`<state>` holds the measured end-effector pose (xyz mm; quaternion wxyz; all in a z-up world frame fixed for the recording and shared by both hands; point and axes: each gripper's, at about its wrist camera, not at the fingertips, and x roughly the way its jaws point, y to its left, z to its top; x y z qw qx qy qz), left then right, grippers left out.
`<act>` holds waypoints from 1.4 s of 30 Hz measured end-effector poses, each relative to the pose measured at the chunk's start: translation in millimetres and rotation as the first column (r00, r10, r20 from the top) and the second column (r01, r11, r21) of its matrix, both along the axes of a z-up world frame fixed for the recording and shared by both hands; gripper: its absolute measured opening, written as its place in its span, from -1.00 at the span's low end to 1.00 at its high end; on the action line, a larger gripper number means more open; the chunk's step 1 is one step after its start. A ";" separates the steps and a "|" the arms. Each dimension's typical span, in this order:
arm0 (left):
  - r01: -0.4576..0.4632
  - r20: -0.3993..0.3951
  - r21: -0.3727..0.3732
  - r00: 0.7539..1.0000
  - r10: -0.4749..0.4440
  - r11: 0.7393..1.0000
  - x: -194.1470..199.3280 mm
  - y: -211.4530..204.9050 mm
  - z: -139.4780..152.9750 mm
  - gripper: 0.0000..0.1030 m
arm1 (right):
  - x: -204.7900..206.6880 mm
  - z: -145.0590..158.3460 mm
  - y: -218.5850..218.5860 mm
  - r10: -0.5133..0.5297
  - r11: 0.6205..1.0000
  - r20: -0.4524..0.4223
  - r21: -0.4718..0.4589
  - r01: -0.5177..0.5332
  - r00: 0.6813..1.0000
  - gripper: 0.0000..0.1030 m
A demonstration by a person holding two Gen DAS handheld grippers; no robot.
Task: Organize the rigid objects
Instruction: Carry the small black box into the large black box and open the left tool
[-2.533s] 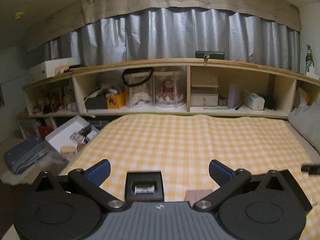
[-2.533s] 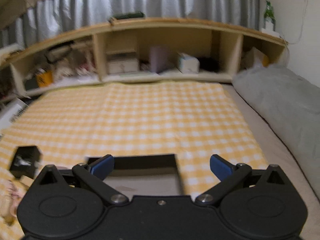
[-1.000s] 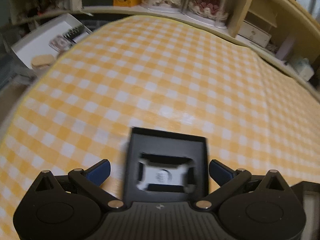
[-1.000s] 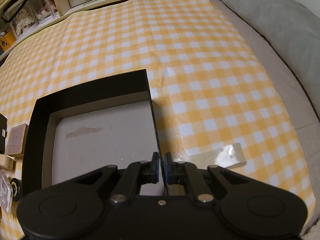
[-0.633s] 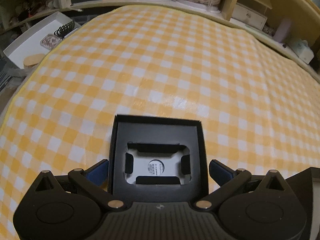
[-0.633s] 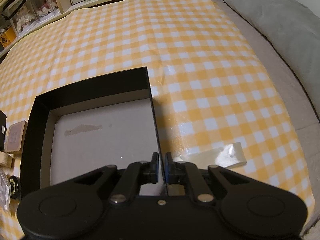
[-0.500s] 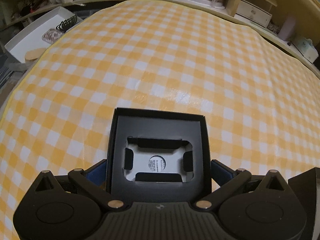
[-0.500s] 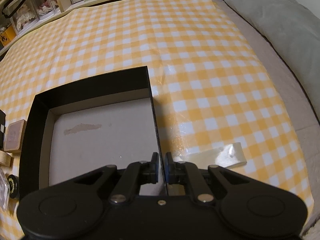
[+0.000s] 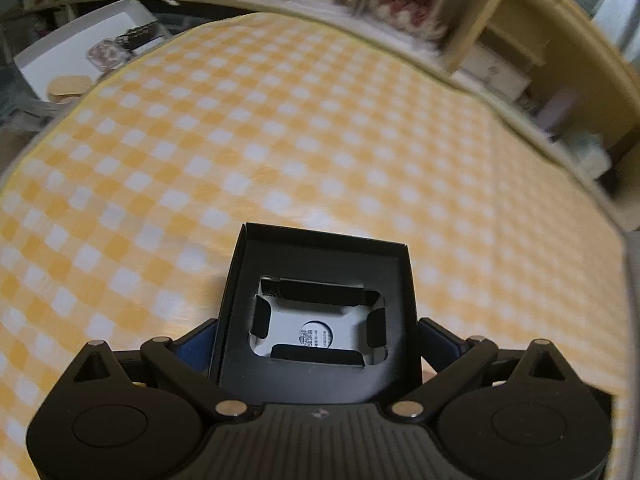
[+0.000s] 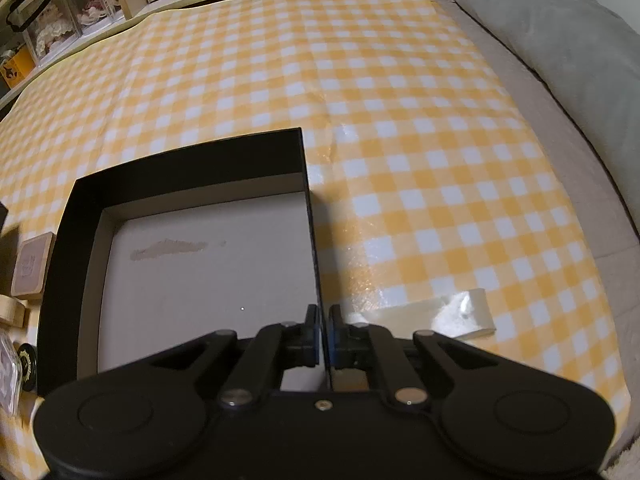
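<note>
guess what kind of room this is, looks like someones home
Probably a bedroom: a yellow checked cloth spread over a bed, a grey pillow beside it, and wooden shelves holding dolls and small boxes.

Motion blur smears the shelf clutter (image 9: 404,12) beyond the checkered cloth (image 9: 280,140).

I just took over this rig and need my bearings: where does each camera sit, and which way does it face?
Left wrist: on the left gripper, looking down and forward over its fingers at the small black box between them, the checked cloth and shelves beyond.
Right wrist: on the right gripper, looking down at the big black box, whose right wall the fingers pinch; grey pillow at right.
Shared: the checked cloth and the shelves.
</note>
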<state>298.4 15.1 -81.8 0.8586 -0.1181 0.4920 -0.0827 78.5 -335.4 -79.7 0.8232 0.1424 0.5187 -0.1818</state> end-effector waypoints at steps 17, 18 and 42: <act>0.645 0.148 -0.040 0.760 -0.633 0.764 -89.8 -161.3 30.9 0.94 | 0.5 -1.0 0.3 0.007 1.000 0.002 0.008 -0.007 1.000 -0.92; 0.691 0.157 -0.001 0.714 -0.682 0.723 -93.6 -172.8 28.6 0.94 | 0.5 -1.9 0.5 0.009 1.000 0.002 0.008 -0.009 1.000 -0.92; 0.515 -0.032 -0.011 0.856 -0.515 0.857 -92.0 -252.8 -34.9 0.95 | -1.7 -5.0 -8.5 0.007 0.999 0.023 0.053 -0.008 1.000 -0.90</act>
